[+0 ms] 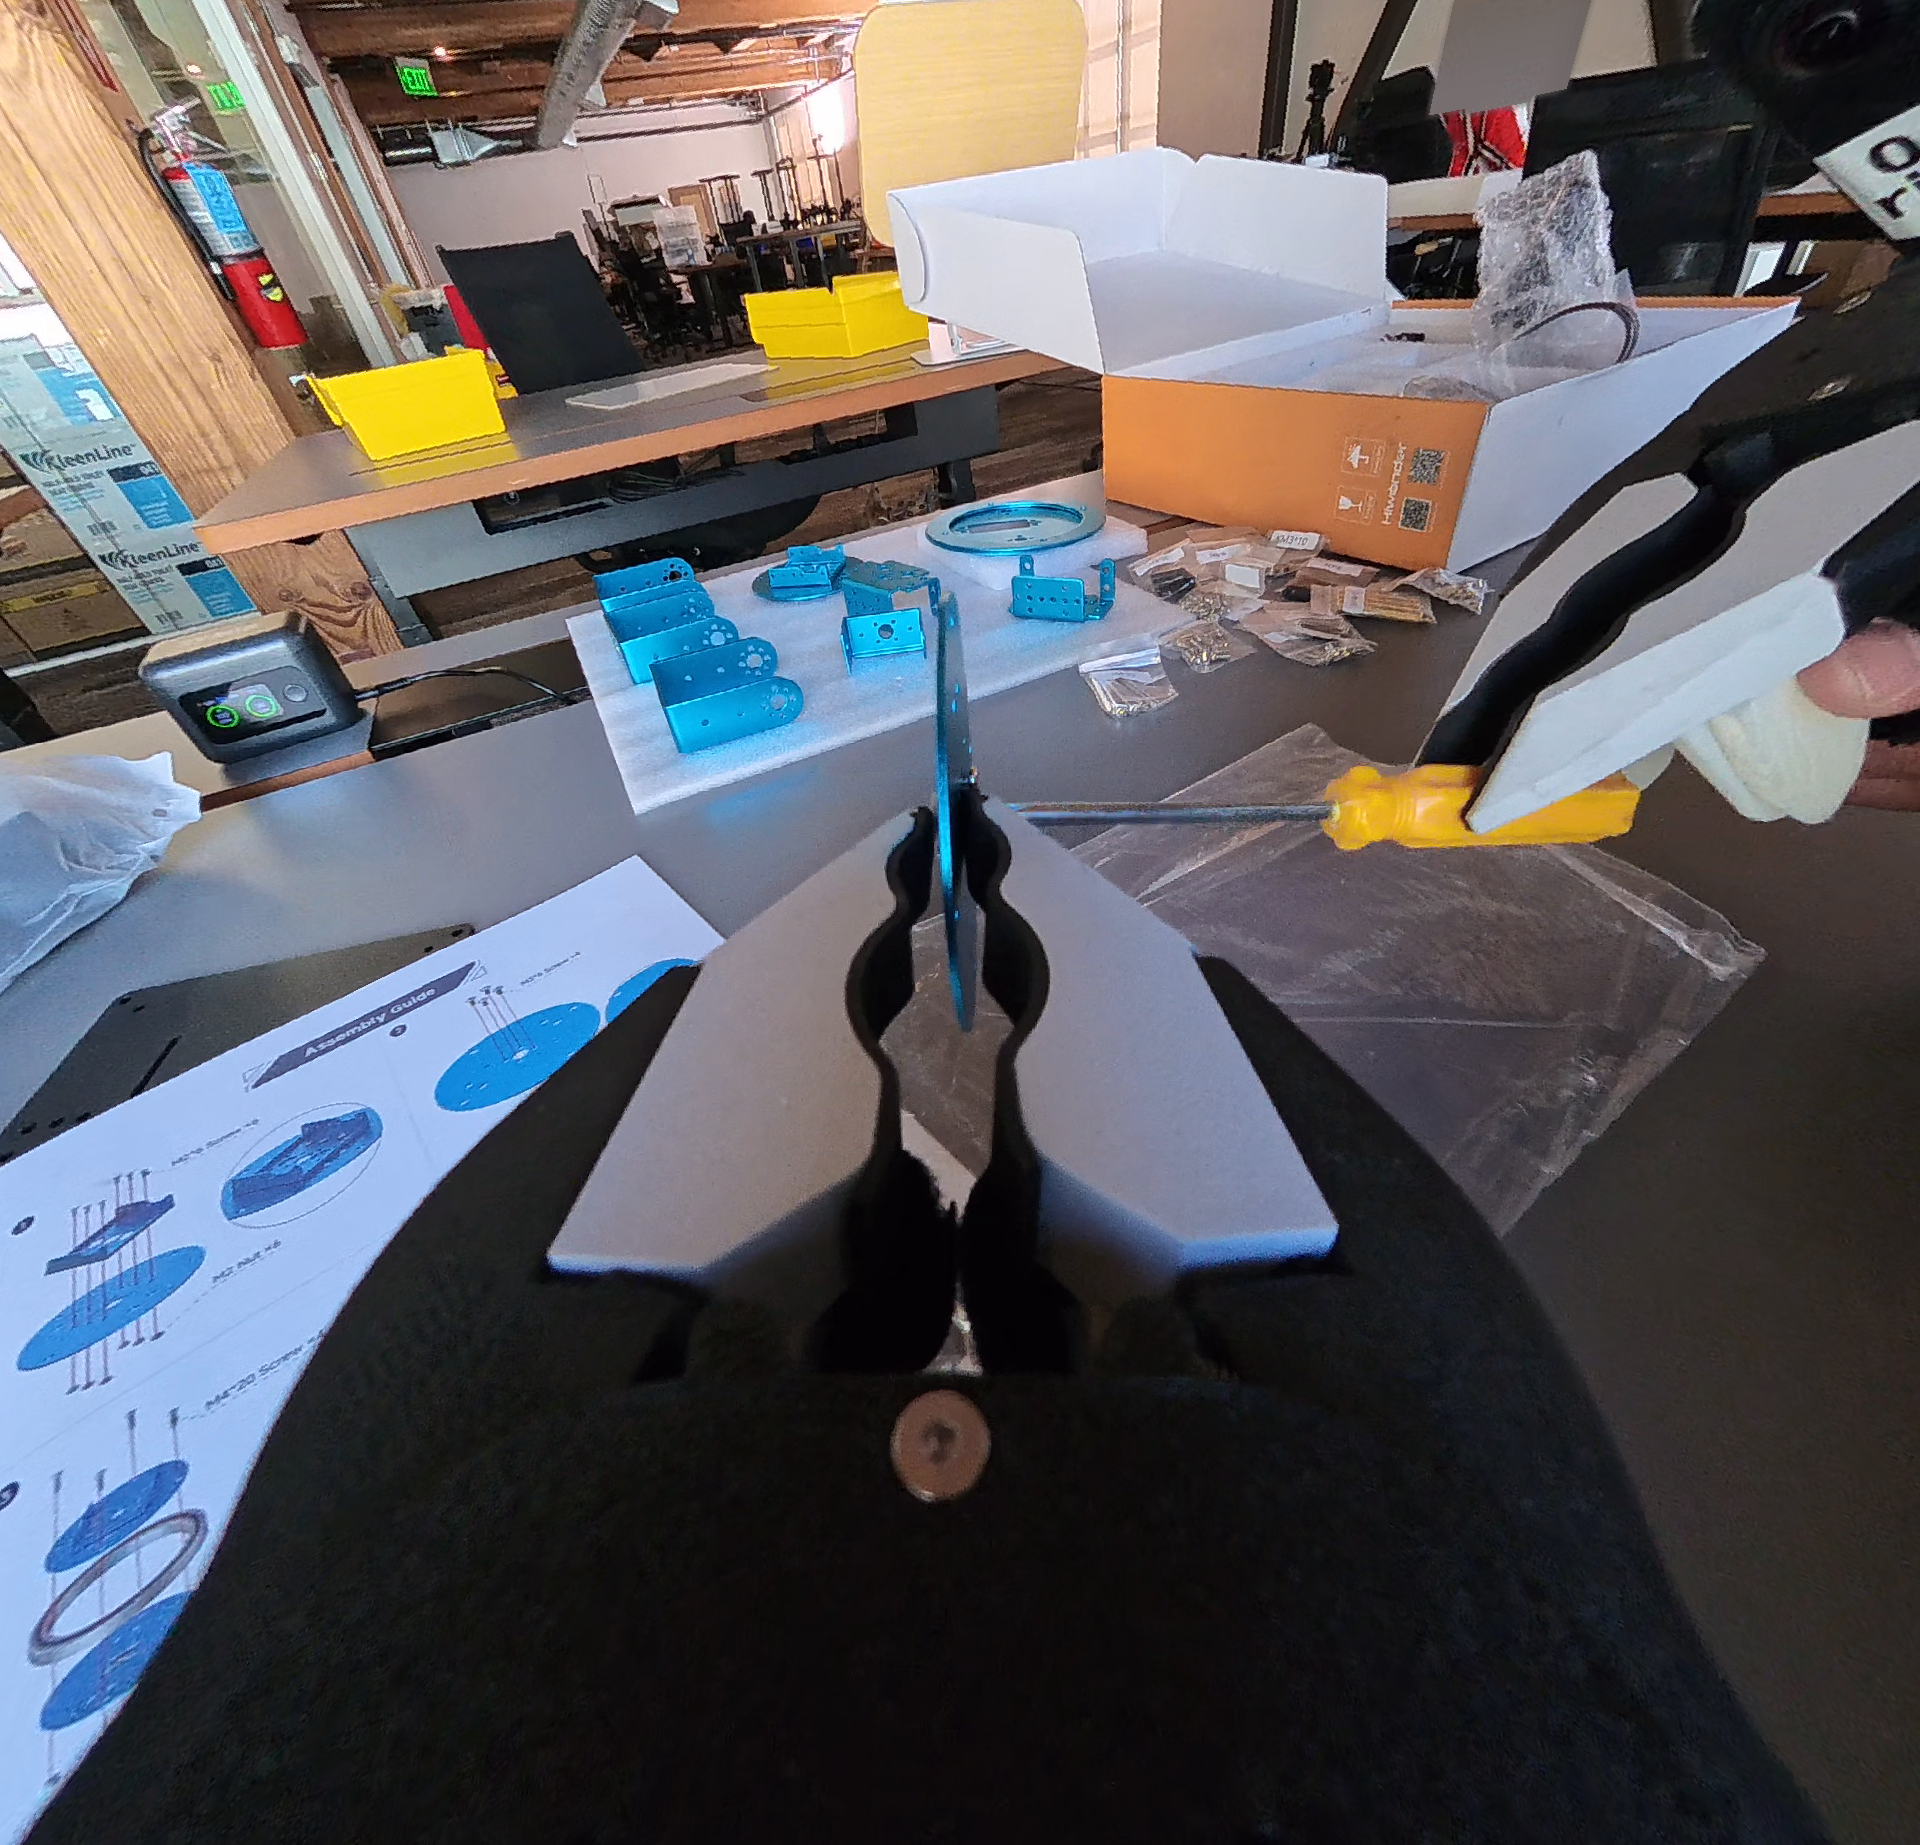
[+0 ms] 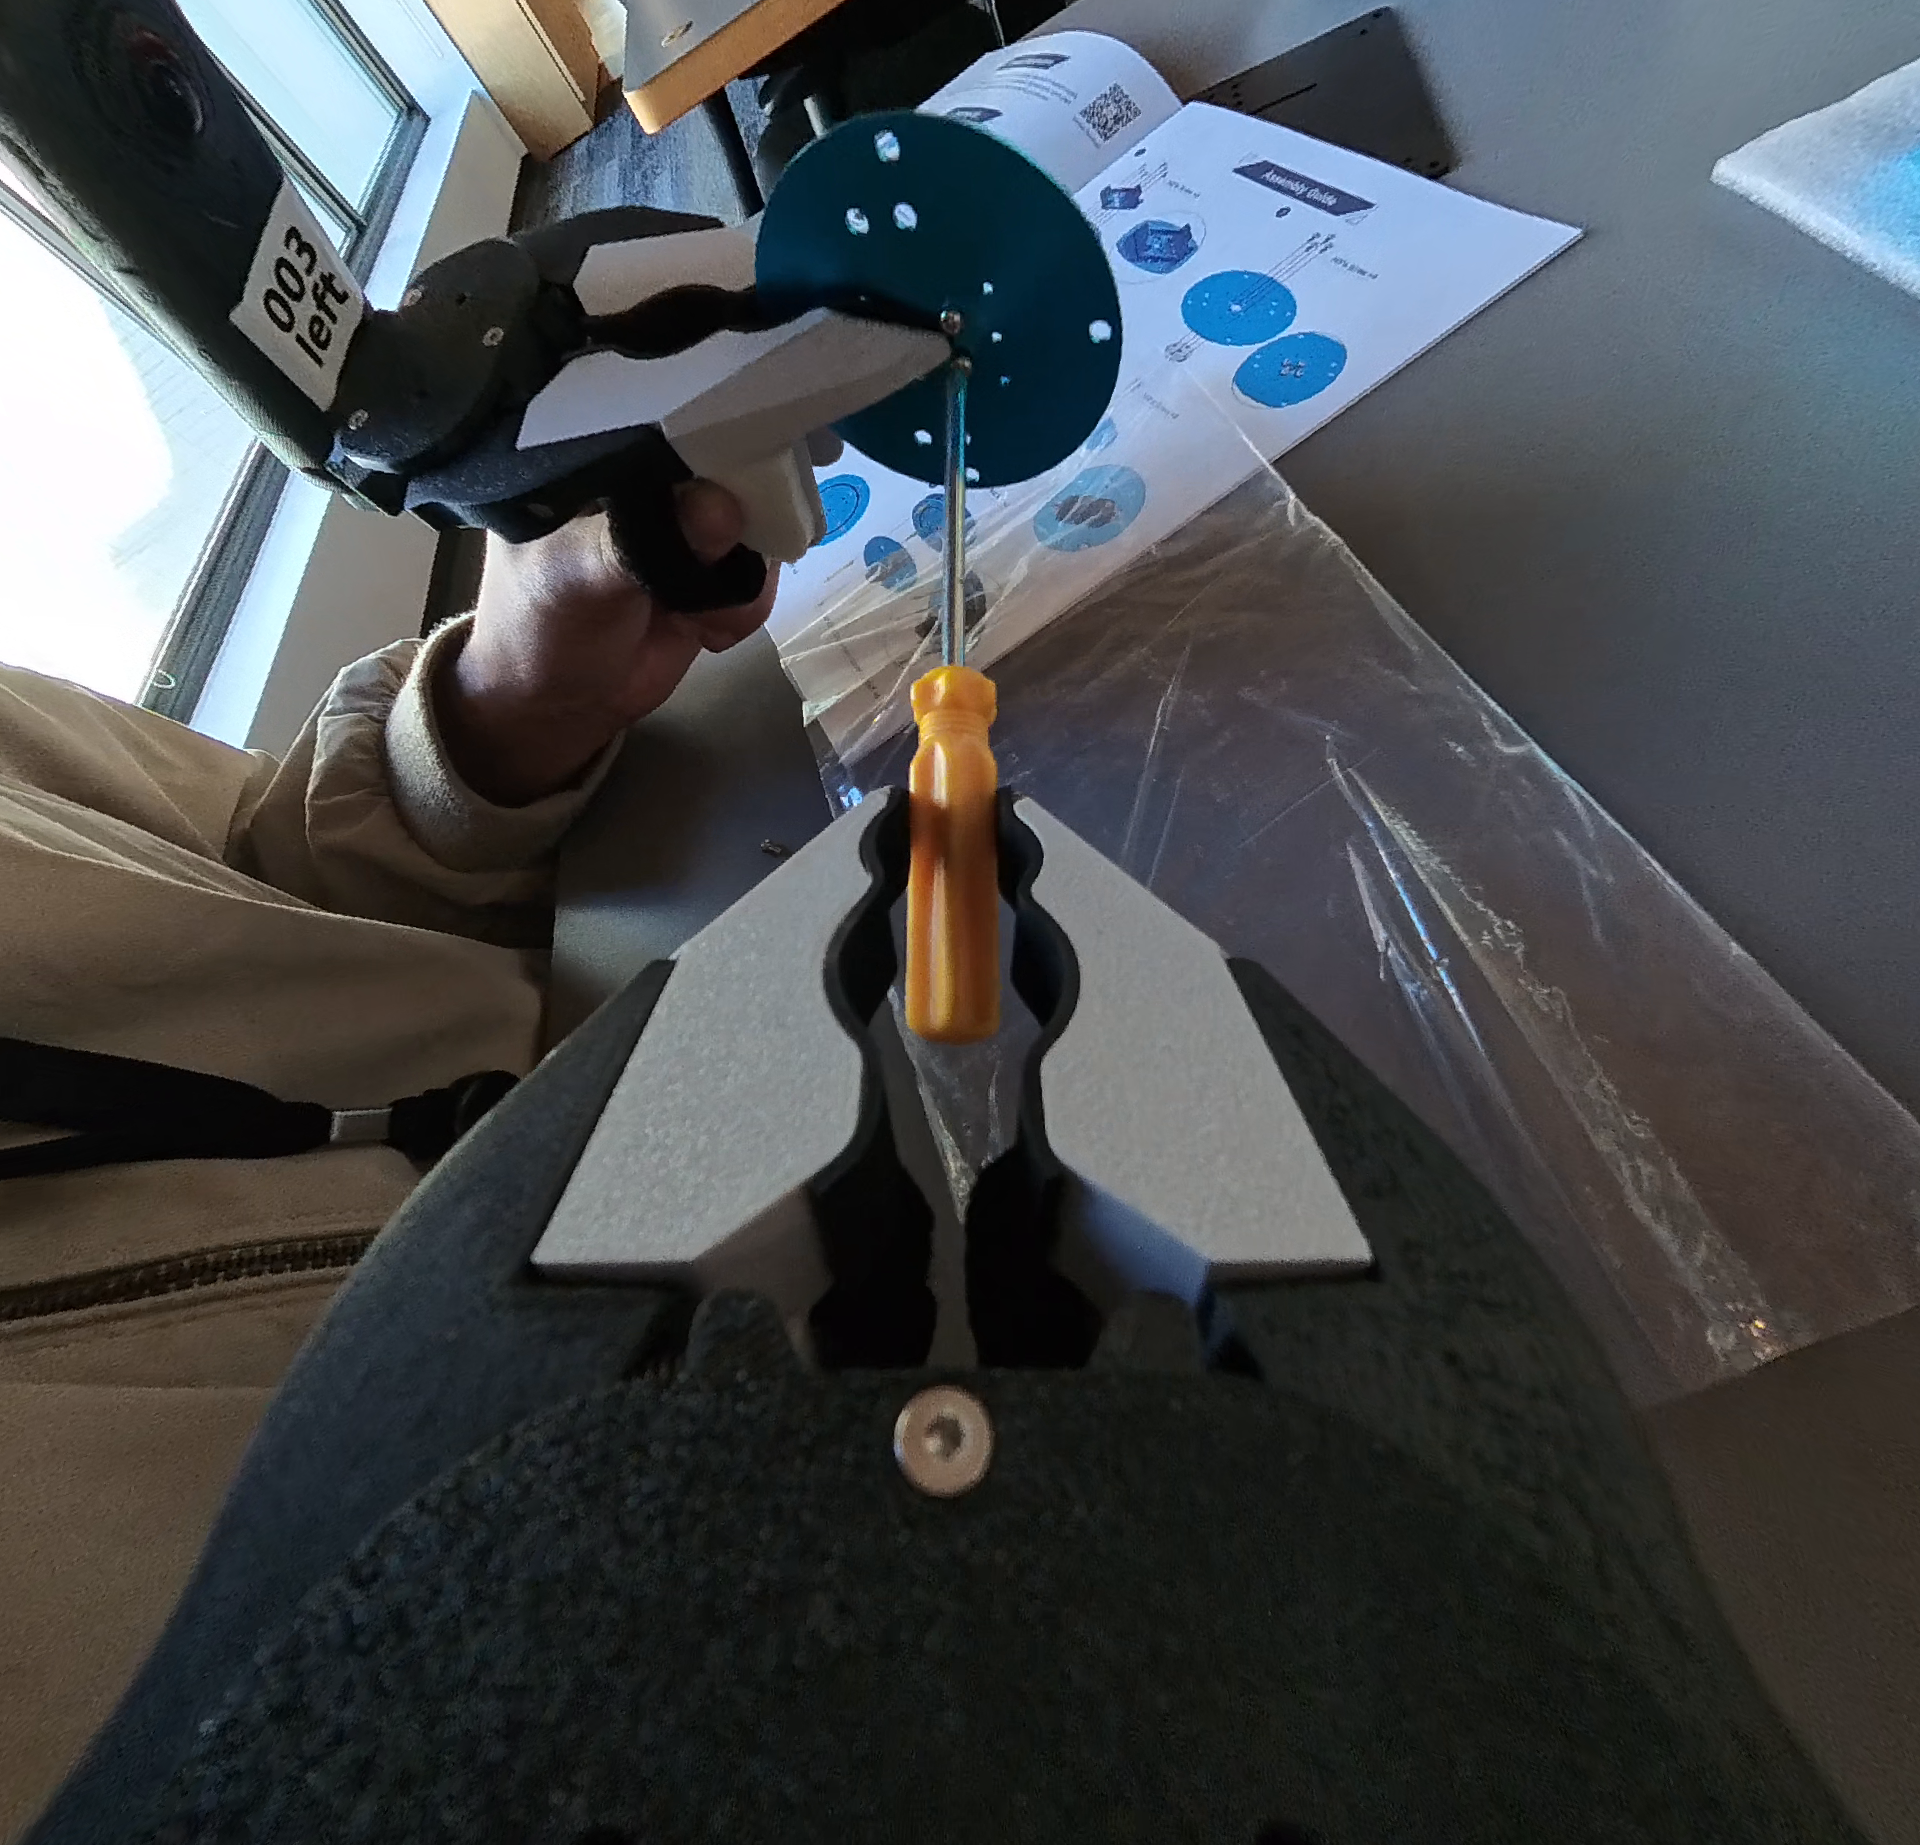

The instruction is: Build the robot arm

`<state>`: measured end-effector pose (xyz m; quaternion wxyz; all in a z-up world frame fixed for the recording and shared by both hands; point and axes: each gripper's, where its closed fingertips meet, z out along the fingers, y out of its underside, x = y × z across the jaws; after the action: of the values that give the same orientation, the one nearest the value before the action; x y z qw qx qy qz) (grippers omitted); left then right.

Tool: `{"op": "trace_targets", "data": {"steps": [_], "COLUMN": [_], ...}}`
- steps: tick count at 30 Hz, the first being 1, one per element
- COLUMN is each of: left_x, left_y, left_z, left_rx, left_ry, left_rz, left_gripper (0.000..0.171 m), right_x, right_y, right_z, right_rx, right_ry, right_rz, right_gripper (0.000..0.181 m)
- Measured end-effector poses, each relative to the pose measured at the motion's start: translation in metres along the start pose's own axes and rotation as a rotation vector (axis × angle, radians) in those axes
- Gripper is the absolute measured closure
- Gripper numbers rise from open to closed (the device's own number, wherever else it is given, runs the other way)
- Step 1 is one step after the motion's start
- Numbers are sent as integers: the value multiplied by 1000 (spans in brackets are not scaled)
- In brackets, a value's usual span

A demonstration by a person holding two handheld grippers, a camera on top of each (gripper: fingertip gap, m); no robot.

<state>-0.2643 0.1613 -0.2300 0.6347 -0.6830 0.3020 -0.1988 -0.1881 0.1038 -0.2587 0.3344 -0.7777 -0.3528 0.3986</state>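
Observation:
My left gripper is shut on a round blue metal disc with several holes, held upright on edge above the grey table. In the right wrist view the disc shows face-on, with the left gripper clamping it from the left. My right gripper is shut on the yellow handle of a screwdriver. Its steel shaft reaches to a small screw on the disc. In the left wrist view the screwdriver comes in level from the right, held by the right gripper.
A clear plastic bag lies under the tools. A printed guide sheet and a black plate lie at left. Blue brackets sit on white foam, with screw bags and an open orange and white box behind. Across from one pair of fingers to the other is roughly 10 centimeters.

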Motion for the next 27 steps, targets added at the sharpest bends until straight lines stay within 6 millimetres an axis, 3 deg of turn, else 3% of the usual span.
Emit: {"op": "trace_targets", "data": {"steps": [12, 18, 21, 24, 27], "left_x": [2, 0, 0, 4, 10], "left_y": [1, 10, 7, -12, -35], "left_z": [1, 8, 9, 1, -12], "left_rx": [-3, -69, -75, 34, 169], "left_ry": [-1, -58, -116, -98, -51], "left_rz": [13, 46, 142, 162, 207], "left_gripper": [166, 166, 166, 166, 166], "right_x": [0, 9, 8, 0, -21], "right_y": [0, 2, 4, 7, -2], "right_z": [1, 3, 6, 9, 2], "right_rx": [-2, -61, -110, -75, 29], "right_ry": [11, 250, 344, 184, -215], "right_rz": [-3, -230, -349, -180, 215], "right_gripper": [166, 166, 166, 166, 166]}}
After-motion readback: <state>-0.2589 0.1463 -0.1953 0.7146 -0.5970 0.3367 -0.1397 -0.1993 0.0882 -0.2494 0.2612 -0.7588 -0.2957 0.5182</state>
